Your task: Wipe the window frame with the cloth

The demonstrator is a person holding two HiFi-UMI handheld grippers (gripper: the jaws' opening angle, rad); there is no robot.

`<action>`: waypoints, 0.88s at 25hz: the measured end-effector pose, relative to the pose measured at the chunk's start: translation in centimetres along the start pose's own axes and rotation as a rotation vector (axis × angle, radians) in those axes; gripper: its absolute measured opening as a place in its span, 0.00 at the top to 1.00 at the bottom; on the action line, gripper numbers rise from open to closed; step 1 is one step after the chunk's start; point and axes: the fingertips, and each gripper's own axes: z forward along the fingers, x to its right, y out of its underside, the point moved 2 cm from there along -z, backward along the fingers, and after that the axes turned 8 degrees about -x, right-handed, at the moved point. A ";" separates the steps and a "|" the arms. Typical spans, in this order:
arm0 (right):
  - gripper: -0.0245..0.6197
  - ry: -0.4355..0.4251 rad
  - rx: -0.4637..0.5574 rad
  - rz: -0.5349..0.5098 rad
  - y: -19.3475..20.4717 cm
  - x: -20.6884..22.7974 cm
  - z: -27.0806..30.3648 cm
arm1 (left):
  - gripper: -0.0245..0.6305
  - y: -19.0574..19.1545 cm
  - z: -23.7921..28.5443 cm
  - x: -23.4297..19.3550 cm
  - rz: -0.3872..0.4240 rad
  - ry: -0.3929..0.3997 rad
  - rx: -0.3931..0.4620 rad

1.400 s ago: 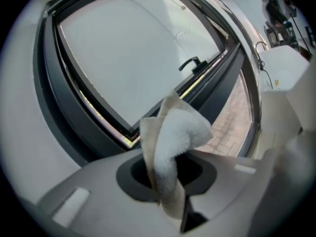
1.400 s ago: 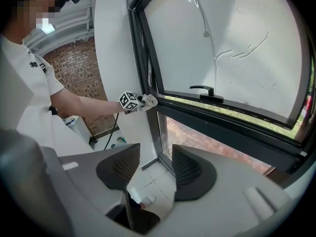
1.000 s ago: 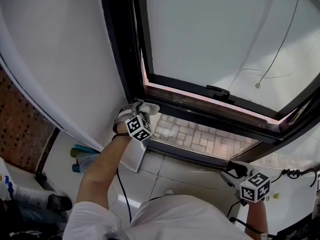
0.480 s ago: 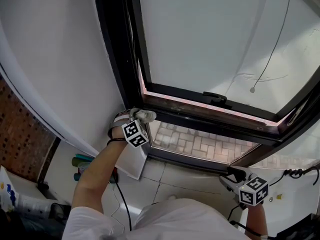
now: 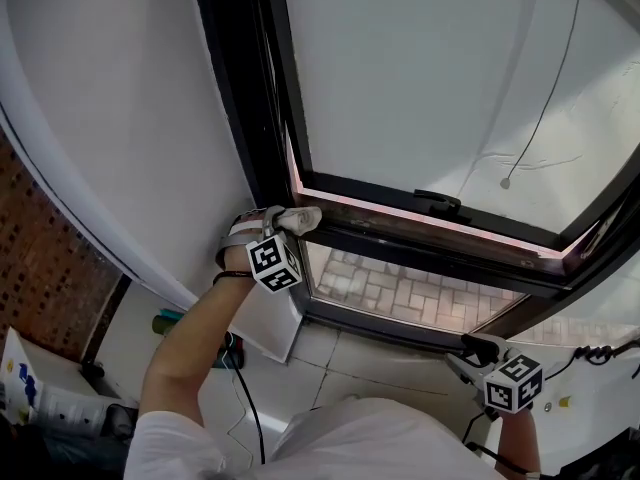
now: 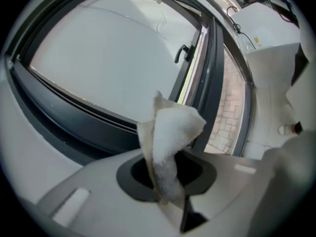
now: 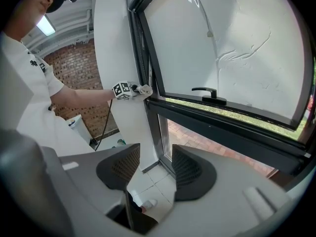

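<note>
My left gripper [image 5: 292,220] is shut on a white cloth [image 5: 299,218], which rests against the dark window frame [image 5: 400,230] at its lower left corner. In the left gripper view the cloth [image 6: 168,142] sticks up from between the jaws, with the frame [image 6: 202,83] just beyond. The right gripper [image 5: 470,350] hangs low at the right, below the frame, open and empty. In the right gripper view its fingers [image 7: 190,169] stand apart, and the left gripper with the cloth [image 7: 144,89] shows far off at the frame's corner [image 7: 148,100].
A black window handle [image 5: 437,204] sits on the lower sash bar. A thin cord [image 5: 540,98] with a small weight hangs across the pane. White wall lies left of the frame; bottles [image 5: 165,322] stand on the tiled floor below.
My left gripper with the cloth has shifted slightly up and right along the frame's lower left corner. The right gripper has stayed low at the right.
</note>
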 end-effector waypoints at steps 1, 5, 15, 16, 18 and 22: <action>0.65 -0.005 0.001 -0.007 -0.1 -0.1 0.1 | 0.82 -0.1 -0.4 -0.6 0.009 -0.009 0.001; 0.65 -0.020 -0.004 -0.039 -0.4 -0.3 0.6 | 0.82 -0.6 -2.3 -3.7 0.041 -0.054 0.006; 0.65 -0.035 -0.009 -0.055 -0.7 -0.2 1.2 | 0.82 -2.7 -7.5 -12.9 0.094 -0.116 0.060; 0.65 -0.038 -0.010 -0.055 -0.7 -0.3 1.3 | 0.82 -2.9 -8.0 -13.6 0.104 -0.121 0.063; 0.65 -0.042 -0.007 -0.055 -0.9 -0.5 1.6 | 0.82 -3.3 -8.8 -15.2 0.118 -0.134 0.070; 0.65 -0.043 -0.001 -0.050 -0.9 -0.7 2.0 | 0.82 -4.2 -10.6 -18.3 0.140 -0.160 0.082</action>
